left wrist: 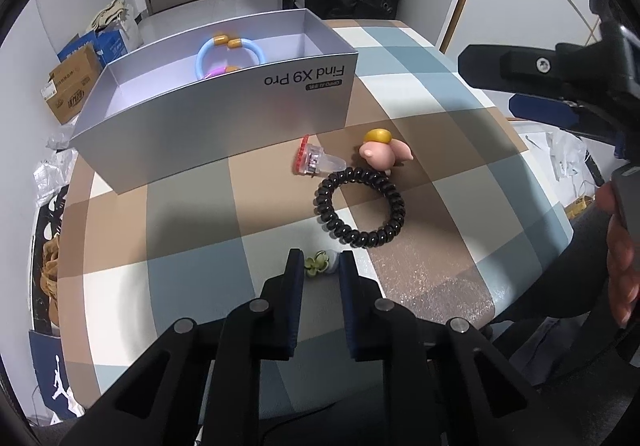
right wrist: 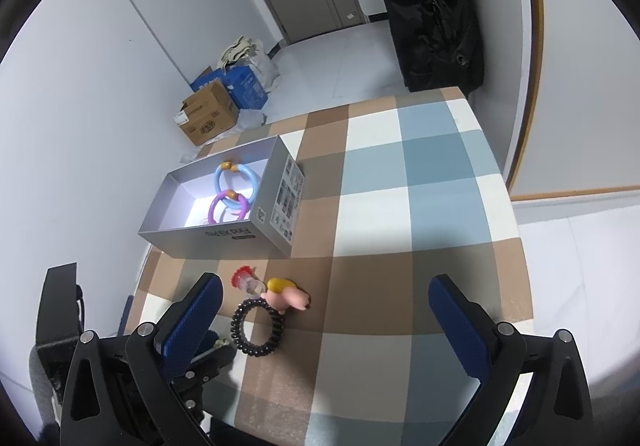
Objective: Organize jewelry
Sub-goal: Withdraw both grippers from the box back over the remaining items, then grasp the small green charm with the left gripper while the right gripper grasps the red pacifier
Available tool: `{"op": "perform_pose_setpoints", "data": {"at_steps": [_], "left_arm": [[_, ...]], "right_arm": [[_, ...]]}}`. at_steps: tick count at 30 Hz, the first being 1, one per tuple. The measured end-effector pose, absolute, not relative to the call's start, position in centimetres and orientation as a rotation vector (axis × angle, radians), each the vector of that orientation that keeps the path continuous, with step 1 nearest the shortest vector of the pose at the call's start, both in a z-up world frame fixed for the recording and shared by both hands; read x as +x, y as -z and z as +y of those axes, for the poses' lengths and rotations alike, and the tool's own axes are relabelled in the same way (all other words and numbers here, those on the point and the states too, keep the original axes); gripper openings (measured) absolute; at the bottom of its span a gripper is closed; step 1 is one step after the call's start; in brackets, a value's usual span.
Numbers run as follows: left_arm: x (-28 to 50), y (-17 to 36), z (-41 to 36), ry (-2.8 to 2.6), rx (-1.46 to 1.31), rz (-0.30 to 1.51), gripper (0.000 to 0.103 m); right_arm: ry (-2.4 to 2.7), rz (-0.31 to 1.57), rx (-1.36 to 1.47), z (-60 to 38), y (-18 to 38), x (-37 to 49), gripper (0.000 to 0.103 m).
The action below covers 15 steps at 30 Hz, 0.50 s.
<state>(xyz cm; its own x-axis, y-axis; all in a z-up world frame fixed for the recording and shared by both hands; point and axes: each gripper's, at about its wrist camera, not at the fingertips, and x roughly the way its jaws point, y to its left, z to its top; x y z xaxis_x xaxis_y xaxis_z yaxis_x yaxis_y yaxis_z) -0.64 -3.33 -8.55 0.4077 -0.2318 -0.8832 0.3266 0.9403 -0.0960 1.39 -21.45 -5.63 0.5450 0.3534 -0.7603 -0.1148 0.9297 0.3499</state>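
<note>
Bracelets (right wrist: 233, 187) in box (left wrist: 224, 121); hair tie (left wrist: 360, 205) before it.

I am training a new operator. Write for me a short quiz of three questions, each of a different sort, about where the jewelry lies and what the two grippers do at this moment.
1. True or false: the black spiral hair tie lies inside the grey box.
2. Which bracelets lie in the box? A) blue bracelet and purple bracelet B) two black ones C) none
3. Fill in: the left gripper has its fingers on either side of a small ____ flower piece, while the right gripper is wide open.

Key: 1 false, it lies on the checked tablecloth. 2 A. 3 green.
</note>
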Motion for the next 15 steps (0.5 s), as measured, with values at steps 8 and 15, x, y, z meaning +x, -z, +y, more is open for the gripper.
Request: {"op": "perform_pose_setpoints", "data": {"at_steps": [8,15], "left_arm": [[-0.3,7.5,-1.6,0.315,0.018,1.068,0.013],[-0.1,5.9,0.5,0.271,-0.108,1.006,0.013]], "right_arm": [[-0.271,1.004,0.277,-21.1,6.6,1.8,0.103],[-0.311,1.008,0.246,-20.0,6.7,1.9,0.103]]}}
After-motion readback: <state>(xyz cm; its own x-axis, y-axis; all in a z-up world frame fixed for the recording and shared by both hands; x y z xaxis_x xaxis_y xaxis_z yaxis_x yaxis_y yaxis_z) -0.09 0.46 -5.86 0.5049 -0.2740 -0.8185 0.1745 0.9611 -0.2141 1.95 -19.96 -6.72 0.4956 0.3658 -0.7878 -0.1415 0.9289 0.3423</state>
